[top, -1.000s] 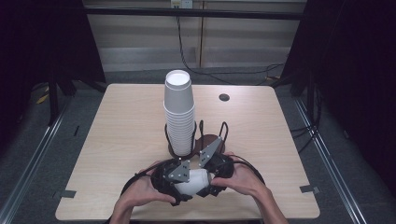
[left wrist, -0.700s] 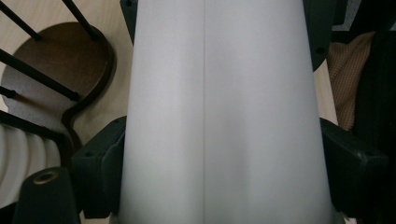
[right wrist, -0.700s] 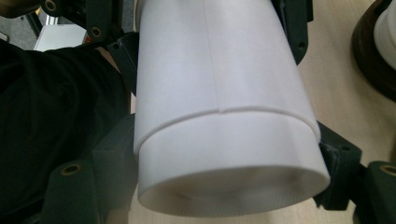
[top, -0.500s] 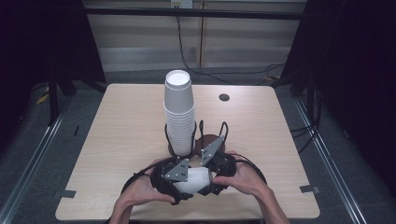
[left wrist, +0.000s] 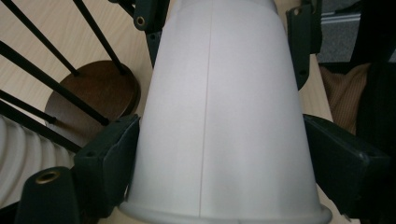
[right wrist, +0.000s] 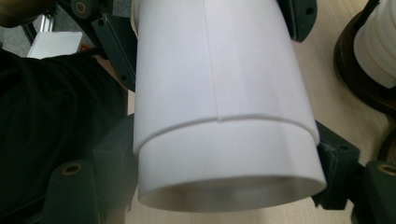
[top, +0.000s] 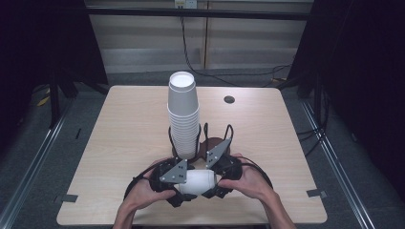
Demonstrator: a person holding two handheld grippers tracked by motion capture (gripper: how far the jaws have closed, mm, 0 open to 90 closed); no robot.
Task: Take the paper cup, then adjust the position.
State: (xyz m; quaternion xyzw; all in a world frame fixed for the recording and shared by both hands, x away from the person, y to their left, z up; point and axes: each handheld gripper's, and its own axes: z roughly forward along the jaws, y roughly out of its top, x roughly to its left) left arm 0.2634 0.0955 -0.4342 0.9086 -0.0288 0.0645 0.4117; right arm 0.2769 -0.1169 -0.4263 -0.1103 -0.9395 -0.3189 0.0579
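Observation:
A white paper cup lies on its side just above the table's front edge, held between both grippers. My left gripper is shut on its wide rim end, one black pad pressing on each side. My right gripper is shut on the narrow base end. A step line runs round the cup there, as if one cup sits nested in another. A tall stack of white cups stands upright just behind the grippers.
The stack stands in a holder of black wire prongs on a round brown base, also seen in the left gripper view. A small dark round hole is at the table's far right. Both hands rest near the front edge.
The left gripper has shifted slightly left, so a little more of the white cup shows between the two grippers. The stack has not moved.

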